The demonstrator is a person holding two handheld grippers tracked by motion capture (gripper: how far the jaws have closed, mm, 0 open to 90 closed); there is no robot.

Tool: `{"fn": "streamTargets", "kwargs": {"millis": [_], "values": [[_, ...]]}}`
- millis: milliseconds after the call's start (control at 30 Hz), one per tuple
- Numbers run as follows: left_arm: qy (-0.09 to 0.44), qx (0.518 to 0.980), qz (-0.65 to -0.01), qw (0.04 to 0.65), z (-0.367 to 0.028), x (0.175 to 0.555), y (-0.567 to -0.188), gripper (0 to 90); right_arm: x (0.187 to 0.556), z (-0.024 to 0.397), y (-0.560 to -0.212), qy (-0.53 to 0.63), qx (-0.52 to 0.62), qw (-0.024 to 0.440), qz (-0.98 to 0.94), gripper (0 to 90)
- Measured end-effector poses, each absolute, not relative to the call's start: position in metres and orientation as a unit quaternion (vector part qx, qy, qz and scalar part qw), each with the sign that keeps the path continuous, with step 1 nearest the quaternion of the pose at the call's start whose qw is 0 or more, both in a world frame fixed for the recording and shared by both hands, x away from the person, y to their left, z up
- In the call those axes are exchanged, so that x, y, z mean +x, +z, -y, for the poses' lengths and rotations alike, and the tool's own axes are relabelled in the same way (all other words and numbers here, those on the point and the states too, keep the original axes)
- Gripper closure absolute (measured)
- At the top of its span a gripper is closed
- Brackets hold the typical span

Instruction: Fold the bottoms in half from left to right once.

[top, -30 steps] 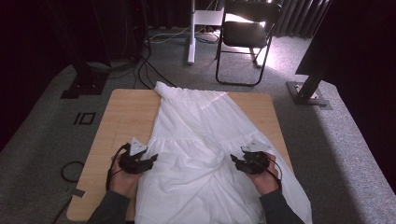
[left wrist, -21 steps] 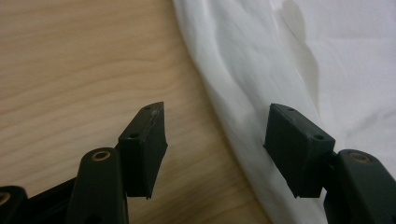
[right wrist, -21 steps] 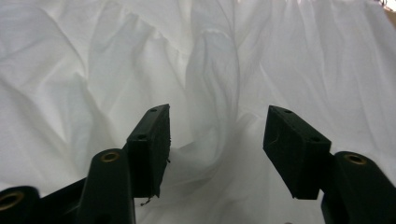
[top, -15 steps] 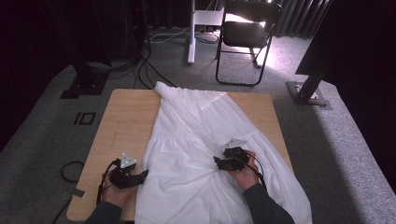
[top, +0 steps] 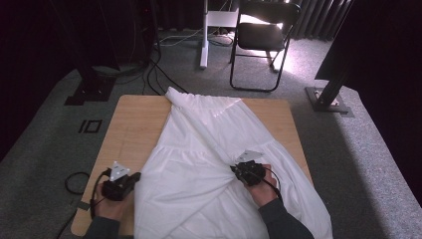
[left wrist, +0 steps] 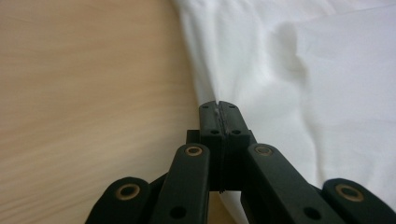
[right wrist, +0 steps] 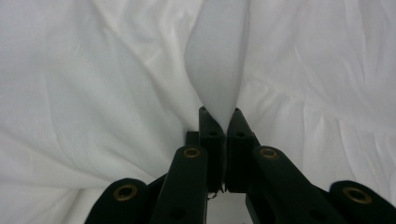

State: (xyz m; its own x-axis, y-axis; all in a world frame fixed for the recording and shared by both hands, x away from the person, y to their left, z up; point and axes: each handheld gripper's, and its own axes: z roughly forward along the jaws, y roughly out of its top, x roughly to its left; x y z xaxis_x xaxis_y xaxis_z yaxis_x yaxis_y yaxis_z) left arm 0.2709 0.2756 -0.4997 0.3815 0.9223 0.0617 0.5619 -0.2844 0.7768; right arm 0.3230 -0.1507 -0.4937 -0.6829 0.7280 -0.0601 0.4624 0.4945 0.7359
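A white garment (top: 199,164) lies spread lengthwise on the wooden table (top: 134,119). My left gripper (top: 134,179) sits at the garment's left edge; its jaws have just closed, and in the left gripper view the gripper (left wrist: 219,109) pinches a thin sliver of that cloth edge (left wrist: 205,88). My right gripper (top: 235,171) rests on the garment right of its middle. Its jaws have also just closed, and the gripper (right wrist: 219,116) clamps a raised fold of white fabric (right wrist: 217,70) that fans upward from the jaws.
The garment's near right corner (top: 313,219) hangs over the table's edge. A black folding chair (top: 261,37) and a white stand (top: 205,35) are on the carpet beyond the table. Cables (top: 149,69) lie at the far left. A dark post base (top: 328,102) stands right.
My left gripper slid left and nearer, off the cloth to its left edge. My right gripper moved left across the garment, and creases now pull toward it. Both pairs of jaws have shut.
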Motion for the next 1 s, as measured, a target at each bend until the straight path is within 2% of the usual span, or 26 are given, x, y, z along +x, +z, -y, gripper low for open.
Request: {"fn": "streamTargets", "kwargs": {"millis": [133,233,333,367,433,500,533,667,733,867,933,1000], "values": [[0.307,0.746,-0.491,0.327,-0.274,0.266,-0.471,90.0,0.307,0.137,-0.477,0.383,0.318,0.200,-0.844,88.0],[0.301,0.755,-0.468,0.348,-0.262,0.268,-0.459,90.0,0.305,0.137,-0.469,0.389,0.317,0.212,-0.839,88.0],[0.276,0.758,-0.442,0.392,-0.246,0.269,-0.444,89.7,0.303,0.157,-0.449,0.421,0.334,0.225,-0.813,88.0],[0.273,0.762,-0.431,0.399,-0.240,0.269,-0.441,87.5,0.302,0.169,-0.438,0.439,0.343,0.235,-0.797,88.0],[0.257,0.770,-0.410,0.416,-0.219,0.271,-0.439,72.1,0.297,0.194,-0.415,0.457,0.364,0.288,-0.759,88.0],[0.245,0.788,-0.392,0.406,-0.197,0.276,-0.445,64.2,0.299,0.219,-0.402,0.435,0.388,0.346,-0.735,87.5],[0.242,0.795,-0.387,0.400,-0.187,0.278,-0.450,61.4,0.306,0.232,-0.404,0.407,0.404,0.353,-0.739,86.4],[0.200,0.810,-0.390,0.389,-0.160,0.294,-0.477,56.0,0.346,0.278,-0.453,0.326,0.474,0.320,-0.753,85.7],[0.183,0.816,-0.395,0.380,-0.149,0.303,-0.492,52.7,0.360,0.293,-0.489,0.300,0.497,0.279,-0.765,85.4],[0.167,0.834,-0.395,0.348,-0.128,0.314,-0.520,47.4,0.369,0.307,-0.533,0.268,0.524,0.235,-0.773,77.4],[0.172,0.848,-0.393,0.313,-0.118,0.320,-0.533,48.5,0.369,0.310,-0.540,0.265,0.529,0.231,-0.773,74.5],[0.173,0.852,-0.394,0.299,-0.114,0.325,-0.544,55.1,0.369,0.311,-0.542,0.267,0.533,0.224,-0.771,72.1]]}}
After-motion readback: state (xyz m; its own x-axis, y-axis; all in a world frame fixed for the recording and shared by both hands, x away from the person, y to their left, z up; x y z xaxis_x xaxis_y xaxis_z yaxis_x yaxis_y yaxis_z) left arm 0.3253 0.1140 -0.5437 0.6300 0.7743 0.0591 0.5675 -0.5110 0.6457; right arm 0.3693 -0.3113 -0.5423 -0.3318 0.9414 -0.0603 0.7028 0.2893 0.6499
